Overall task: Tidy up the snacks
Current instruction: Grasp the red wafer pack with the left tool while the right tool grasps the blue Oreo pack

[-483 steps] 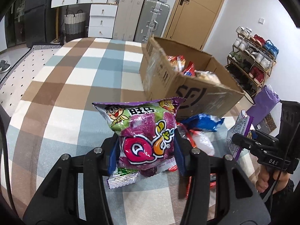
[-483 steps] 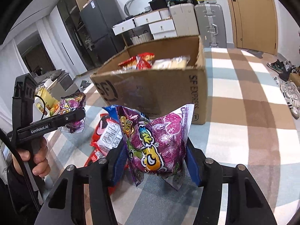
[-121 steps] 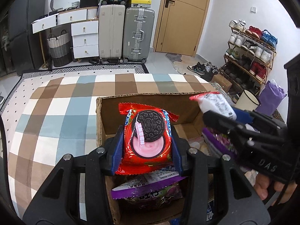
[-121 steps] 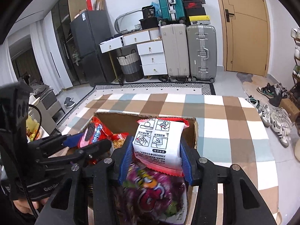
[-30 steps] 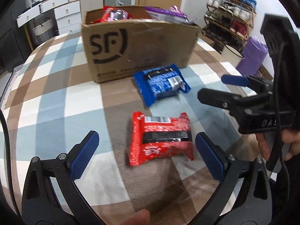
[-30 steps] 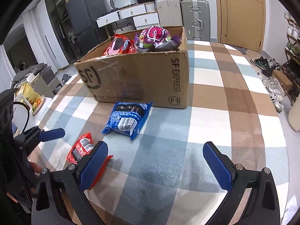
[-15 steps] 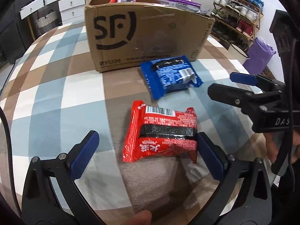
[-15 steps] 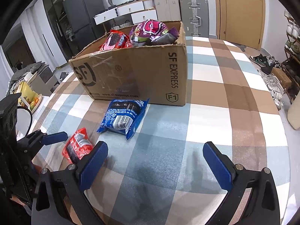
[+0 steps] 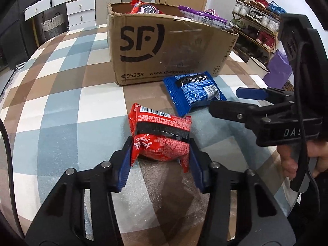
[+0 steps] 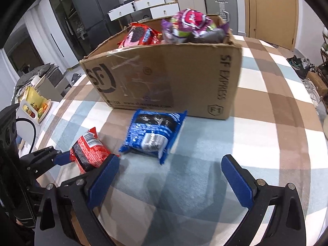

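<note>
— Which step is this?

— The pick-up, I'd say. The left claw (image 9: 160,160) is pinching the red snack packet (image 9: 161,136) on the counter (image 9: 61,110), in front of the cardboard box (image 9: 164,47) and well short of it. The right claw (image 10: 170,178) is spread wide, holding nothing, aimed toward the blue packet (image 10: 153,132) that lies just before the box's front wall.

— And next?

— Probably lift the red one over the rim and drop it in; the box already looks heaped, so it needs height.

— Materials?

— Crinkly glossy film, puffy pillow shapes that give under blue ribbed pads (image 9: 123,174). Box is creased, matte cardboard; the cloth is checked.
</note>
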Demonstrator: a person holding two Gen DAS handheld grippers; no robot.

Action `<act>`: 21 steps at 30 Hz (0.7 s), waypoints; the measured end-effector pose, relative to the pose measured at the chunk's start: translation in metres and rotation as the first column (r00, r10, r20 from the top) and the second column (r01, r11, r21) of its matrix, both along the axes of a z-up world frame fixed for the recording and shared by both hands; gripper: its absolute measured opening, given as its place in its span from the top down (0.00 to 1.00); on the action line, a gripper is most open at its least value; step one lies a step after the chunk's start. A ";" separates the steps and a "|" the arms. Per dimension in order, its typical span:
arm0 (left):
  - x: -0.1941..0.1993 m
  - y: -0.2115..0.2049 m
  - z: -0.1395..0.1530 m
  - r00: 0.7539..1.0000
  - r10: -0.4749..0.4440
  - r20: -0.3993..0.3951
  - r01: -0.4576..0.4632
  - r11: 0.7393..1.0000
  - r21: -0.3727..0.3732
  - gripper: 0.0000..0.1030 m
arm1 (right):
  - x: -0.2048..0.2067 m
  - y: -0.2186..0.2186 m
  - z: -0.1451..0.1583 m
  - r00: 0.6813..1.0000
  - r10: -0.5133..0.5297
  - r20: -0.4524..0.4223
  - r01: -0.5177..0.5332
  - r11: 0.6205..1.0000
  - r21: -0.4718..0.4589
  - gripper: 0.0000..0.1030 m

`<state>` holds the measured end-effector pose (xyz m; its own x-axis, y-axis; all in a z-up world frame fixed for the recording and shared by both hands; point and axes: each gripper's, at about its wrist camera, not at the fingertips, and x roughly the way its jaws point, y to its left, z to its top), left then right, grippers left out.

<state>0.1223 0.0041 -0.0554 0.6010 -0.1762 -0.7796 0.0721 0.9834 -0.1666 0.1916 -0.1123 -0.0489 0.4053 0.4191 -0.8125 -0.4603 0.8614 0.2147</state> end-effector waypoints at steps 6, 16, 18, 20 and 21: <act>-0.001 0.009 -0.001 1.000 0.020 0.009 -0.020 1.000 -0.019 0.55 | 0.005 0.015 0.002 1.000 0.012 0.011 -0.012 1.000 -0.004 0.02; -0.002 0.027 -0.002 0.996 0.084 0.013 -0.083 0.996 -0.027 0.55 | 0.014 0.040 -0.005 0.999 0.034 0.019 -0.033 0.999 -0.028 0.19; -0.003 0.029 -0.002 0.995 0.099 0.014 -0.099 0.995 -0.020 0.55 | 0.016 0.044 -0.007 0.999 0.038 0.020 -0.037 0.999 -0.031 0.20; -0.004 0.031 -0.002 0.993 0.118 0.015 -0.118 0.993 -0.016 0.55 | 0.017 0.049 -0.009 0.999 0.046 0.030 -0.044 0.998 -0.043 0.24; -0.004 0.033 -0.002 0.992 0.128 0.015 -0.128 0.992 -0.017 0.55 | 0.016 0.051 -0.009 0.998 0.049 0.037 -0.047 0.998 -0.049 0.25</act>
